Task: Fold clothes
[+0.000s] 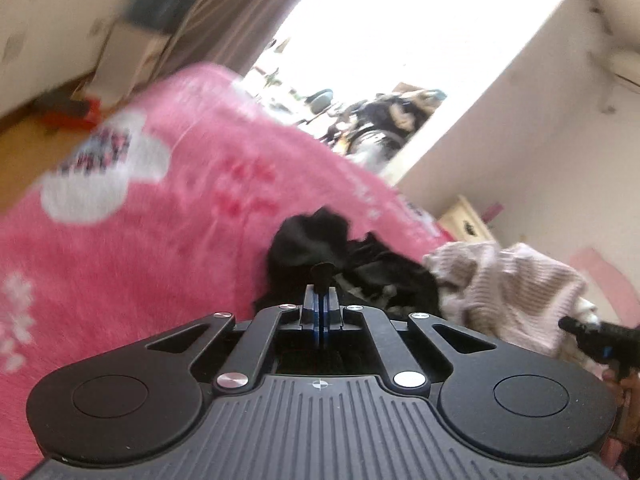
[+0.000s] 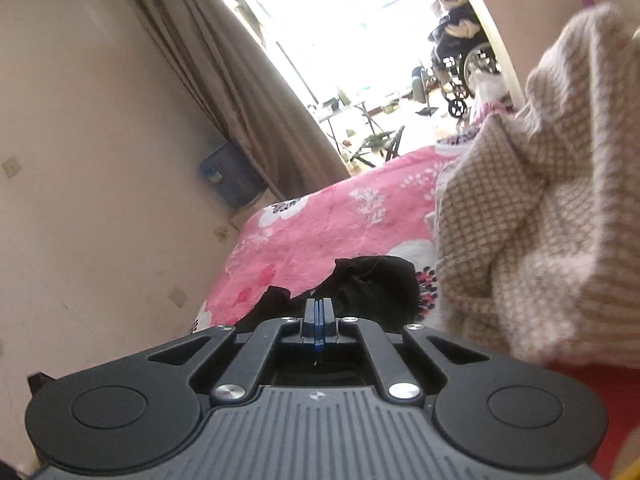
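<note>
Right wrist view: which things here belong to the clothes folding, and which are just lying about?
Part of the job:
- crumpled black garment
- beige waffle-knit sweater

Just lying about:
- pink floral blanket, only the surface under the clothes
- brown curtain
- blue container by the wall
- wheelchair out in the bright area beyond

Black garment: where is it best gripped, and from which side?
Probably its raised upper fold, from the picture's left: the black garment lies crumpled on the blanket, that fold stands free, and the sweater crowds its right side.
</note>
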`<state>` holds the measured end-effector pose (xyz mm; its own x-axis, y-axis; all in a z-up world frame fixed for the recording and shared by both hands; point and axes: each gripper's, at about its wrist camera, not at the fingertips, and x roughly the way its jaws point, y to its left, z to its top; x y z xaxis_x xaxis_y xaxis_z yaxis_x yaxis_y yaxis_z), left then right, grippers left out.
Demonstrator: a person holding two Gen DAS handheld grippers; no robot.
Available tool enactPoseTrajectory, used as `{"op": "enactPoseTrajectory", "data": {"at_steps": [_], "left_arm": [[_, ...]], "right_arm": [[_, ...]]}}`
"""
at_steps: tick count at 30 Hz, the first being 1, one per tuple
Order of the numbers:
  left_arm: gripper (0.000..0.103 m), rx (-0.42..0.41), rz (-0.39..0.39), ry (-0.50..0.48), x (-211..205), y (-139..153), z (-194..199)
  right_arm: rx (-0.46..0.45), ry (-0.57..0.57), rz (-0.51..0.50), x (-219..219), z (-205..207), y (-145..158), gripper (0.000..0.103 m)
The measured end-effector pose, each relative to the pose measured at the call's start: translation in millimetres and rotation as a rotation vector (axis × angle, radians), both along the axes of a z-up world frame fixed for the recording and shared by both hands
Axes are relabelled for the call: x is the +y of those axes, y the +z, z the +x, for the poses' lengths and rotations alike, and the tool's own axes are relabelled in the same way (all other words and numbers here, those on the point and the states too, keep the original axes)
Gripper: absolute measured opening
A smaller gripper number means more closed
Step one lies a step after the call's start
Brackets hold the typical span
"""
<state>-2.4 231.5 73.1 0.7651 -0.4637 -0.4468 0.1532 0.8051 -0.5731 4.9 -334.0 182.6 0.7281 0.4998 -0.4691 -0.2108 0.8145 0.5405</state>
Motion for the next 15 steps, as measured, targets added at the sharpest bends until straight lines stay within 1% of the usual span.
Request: {"op": "enactPoseTrajectory", "data": {"at_steps": [2,4,6,7,8,9,10,11,13,15], "left_arm": [[0.0,-0.016,0.024,-0.016,0,11,-11],[0.0,-0.015,0.043,-0.034,-2,15,-20],[0.0,0.004,0.071,-0.039,-4,12,-28],[0.0,0.02,0.081,-0.034,-4,8,-31],[0.0,0.036,0.085,-0.026,-3,2,-33],[0.0,0.054,0.092,-0.014,-3,-4,-33],[0.0,0.07,0.102,-0.002,-2,-10,-33],[0.0,0.085,0.112,0.01,-1,-15,-32],[0.0,0.109,0.133,0.028,2,-24,-32],[0.0,0.126,0.158,0.041,4,-31,-33]], "right_arm": [[0.029,0.008,0.022,-3,-11,-4,0.001],[0.067,-0.002,0.026,-2,-19,-16,0.001],[0.113,0.007,-0.004,5,-20,-36,0.003],[0.134,0.01,-0.025,9,-17,-46,0.006],[0.154,0.007,-0.045,12,-10,-57,0.014],[0.175,0.001,-0.062,15,-2,-68,0.019],[0.197,-0.006,-0.079,18,7,-80,0.029],[0.216,-0.016,-0.089,19,16,-90,0.033],[0.243,-0.029,-0.107,20,33,-107,0.033],[0.263,-0.029,-0.117,24,49,-118,0.033]]}}
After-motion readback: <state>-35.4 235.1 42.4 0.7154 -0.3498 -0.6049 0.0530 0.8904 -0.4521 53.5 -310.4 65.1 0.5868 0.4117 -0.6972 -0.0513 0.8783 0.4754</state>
